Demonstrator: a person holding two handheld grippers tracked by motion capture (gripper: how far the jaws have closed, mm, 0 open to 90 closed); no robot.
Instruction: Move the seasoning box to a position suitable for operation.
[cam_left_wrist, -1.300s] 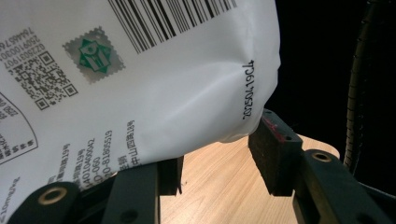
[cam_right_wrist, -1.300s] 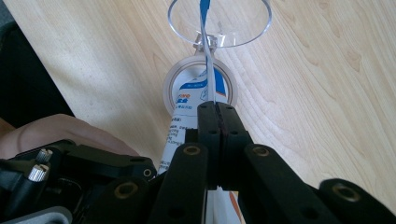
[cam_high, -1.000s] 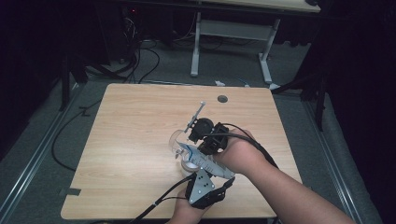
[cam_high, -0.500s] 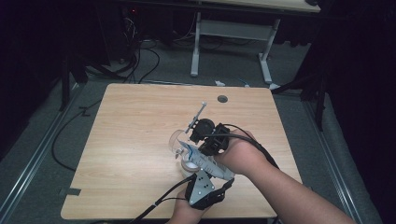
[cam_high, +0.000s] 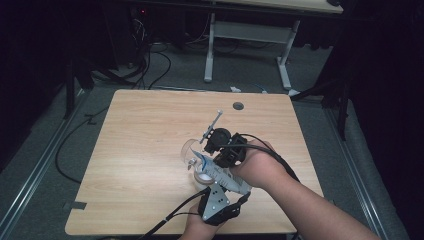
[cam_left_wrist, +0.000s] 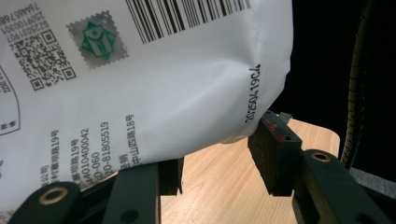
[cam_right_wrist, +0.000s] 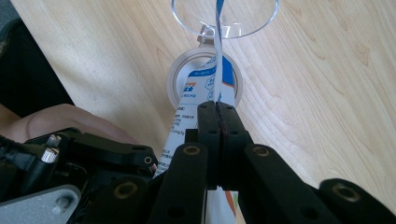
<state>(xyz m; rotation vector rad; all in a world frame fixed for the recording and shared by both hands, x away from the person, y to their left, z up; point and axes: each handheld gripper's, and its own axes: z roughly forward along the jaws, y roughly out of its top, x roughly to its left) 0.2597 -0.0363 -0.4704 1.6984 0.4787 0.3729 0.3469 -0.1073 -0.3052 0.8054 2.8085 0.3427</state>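
Being held over the wooden table (cam_high: 140, 150): a white printed pouch (cam_left_wrist: 154, 88) (barcode side up), bulging between the half-open jaws of the left gripper (cam_left_wrist: 217, 158), both pads pressing its sides. Pinching its thin top edge, jaws fully closed: the right gripper (cam_right_wrist: 217, 121). Lying just beyond those jaws: a tape roll (cam_right_wrist: 180, 77) and a clear glass (cam_right_wrist: 224, 16).

wood table (cam_high: 140, 150), grey floor (cam_high: 45, 145), cables (cam_high: 150, 65), desk frame (cam_high: 210, 50)
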